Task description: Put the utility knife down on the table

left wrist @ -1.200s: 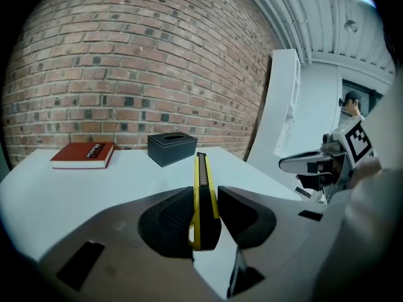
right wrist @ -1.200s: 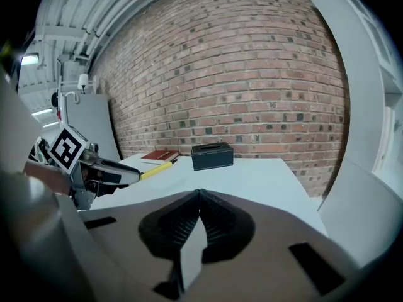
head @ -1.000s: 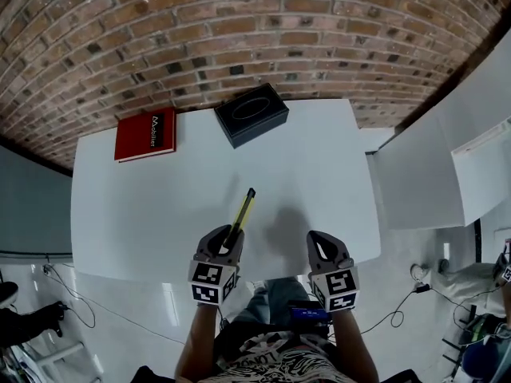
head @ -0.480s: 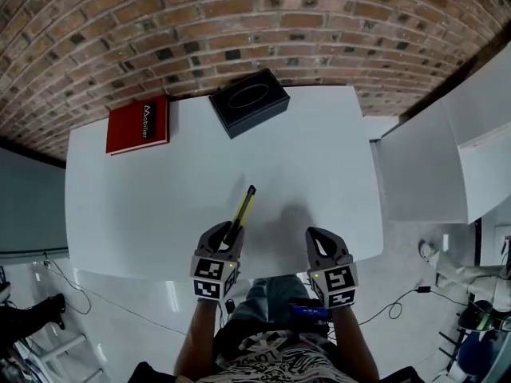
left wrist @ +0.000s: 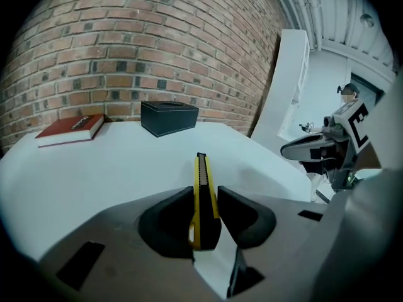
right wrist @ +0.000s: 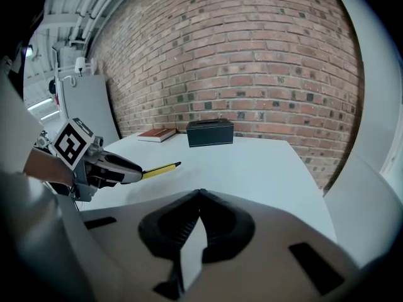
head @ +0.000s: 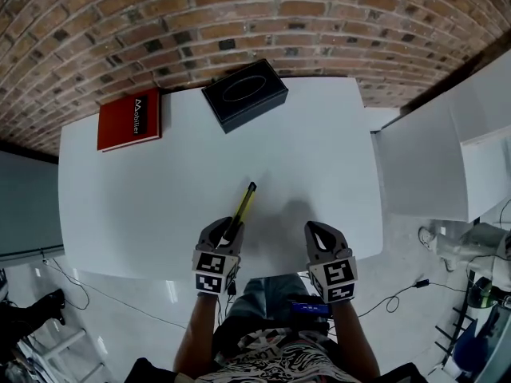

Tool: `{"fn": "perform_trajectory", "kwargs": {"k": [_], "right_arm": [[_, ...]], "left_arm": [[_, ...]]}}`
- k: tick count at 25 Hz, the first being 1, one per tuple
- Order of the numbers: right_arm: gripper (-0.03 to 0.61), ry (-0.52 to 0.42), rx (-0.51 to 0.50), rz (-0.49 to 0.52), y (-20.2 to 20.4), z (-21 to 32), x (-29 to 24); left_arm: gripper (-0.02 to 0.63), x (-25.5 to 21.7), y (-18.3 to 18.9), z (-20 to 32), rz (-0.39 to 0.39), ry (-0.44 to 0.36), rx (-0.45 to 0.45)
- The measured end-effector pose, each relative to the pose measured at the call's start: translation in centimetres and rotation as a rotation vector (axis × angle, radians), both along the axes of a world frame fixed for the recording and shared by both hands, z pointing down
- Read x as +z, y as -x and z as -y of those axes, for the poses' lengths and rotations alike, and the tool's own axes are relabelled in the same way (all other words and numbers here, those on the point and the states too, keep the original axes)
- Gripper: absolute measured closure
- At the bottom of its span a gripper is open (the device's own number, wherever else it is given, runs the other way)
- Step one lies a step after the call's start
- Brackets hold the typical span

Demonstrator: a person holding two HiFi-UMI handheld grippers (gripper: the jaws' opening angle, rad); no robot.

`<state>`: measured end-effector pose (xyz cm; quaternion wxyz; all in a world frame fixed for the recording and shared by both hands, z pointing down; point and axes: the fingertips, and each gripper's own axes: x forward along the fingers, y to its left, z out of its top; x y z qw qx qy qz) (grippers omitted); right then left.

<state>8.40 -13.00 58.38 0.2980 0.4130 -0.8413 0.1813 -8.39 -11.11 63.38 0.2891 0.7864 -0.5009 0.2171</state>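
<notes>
Rough brick wall (head: 239,14) — smooth, glossy white table (head: 160,190).

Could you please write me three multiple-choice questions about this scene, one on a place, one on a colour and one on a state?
1. Where on the table does the red book lie?
A. by the near edge
B. at the far left corner
C. at the far right corner

2. What colour is the utility knife?
A. red and white
B. all blue
C. yellow and black

3. How do the jaws of the right gripper stand?
A. closed together with nothing between them
B. wide apart
C. clamped on the knife

Answers:
1 B: the head view shows the book at that corner.
2 C: the left gripper view shows a yellow body with a black strip.
3 A: the right gripper view shows the pads meeting on nothing, and the knife sits in the left gripper.
</notes>
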Motion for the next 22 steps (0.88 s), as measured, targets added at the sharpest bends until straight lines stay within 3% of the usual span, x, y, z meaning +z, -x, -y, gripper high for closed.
{"fn": "perform_trajectory", "kwargs": {"k": [22], "right_arm": [[0.578,0.052,-0.003,-0.009,-1.4,1.5,2.2]], "left_arm": [[0.489,3.8,-1.8,0.8,0.055,0.081,0.069]]}}
